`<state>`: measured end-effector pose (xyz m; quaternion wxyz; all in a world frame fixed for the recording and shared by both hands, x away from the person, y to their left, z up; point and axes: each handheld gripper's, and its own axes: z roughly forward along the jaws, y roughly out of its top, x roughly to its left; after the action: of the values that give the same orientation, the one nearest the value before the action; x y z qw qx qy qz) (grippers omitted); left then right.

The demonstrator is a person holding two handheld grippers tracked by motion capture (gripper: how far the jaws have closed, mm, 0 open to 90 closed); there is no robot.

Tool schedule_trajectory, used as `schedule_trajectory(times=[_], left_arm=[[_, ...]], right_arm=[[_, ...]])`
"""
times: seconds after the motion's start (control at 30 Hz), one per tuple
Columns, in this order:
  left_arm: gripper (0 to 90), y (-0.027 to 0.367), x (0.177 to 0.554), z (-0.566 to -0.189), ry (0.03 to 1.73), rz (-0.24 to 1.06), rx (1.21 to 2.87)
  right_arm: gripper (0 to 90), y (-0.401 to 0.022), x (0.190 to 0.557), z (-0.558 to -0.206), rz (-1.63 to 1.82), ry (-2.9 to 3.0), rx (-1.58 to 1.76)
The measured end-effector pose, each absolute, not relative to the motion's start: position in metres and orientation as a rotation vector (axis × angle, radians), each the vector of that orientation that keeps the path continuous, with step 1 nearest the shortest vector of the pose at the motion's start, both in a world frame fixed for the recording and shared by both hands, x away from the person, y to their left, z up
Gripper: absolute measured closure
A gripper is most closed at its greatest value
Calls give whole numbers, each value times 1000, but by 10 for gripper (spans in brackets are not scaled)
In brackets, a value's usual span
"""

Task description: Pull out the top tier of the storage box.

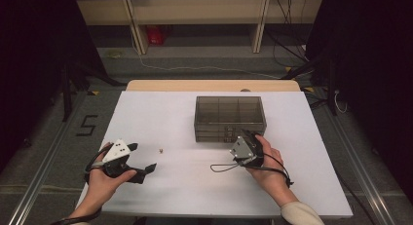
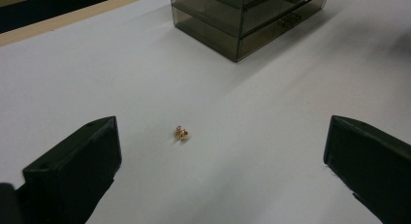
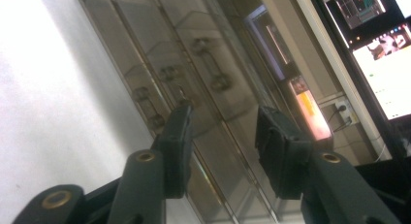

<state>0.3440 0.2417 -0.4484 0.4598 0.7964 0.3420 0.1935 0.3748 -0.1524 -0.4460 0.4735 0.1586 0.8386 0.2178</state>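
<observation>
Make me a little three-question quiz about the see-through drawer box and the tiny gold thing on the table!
1. True or false: the tiny gold thing lies inside the drawer box.
2. Which gripper is right at the box's drawer handles? A) left gripper B) right gripper
3. What colour is the table top?

Key:
1. False, it lies on the table top between the left gripper's wide-open jaws.
2. B
3. White.
</observation>
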Motion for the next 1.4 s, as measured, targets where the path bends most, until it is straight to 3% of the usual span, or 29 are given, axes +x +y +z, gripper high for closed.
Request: schedule_trajectory(times=[0.5,1.4], left_arm=[[0,242,344,-449,838,471,1958],[0,242,344,-449,839,480,1961]], right_arm=[[684,-123,385,-458,296,1985,205],[787,-112,389,-463,155,1920,114]])
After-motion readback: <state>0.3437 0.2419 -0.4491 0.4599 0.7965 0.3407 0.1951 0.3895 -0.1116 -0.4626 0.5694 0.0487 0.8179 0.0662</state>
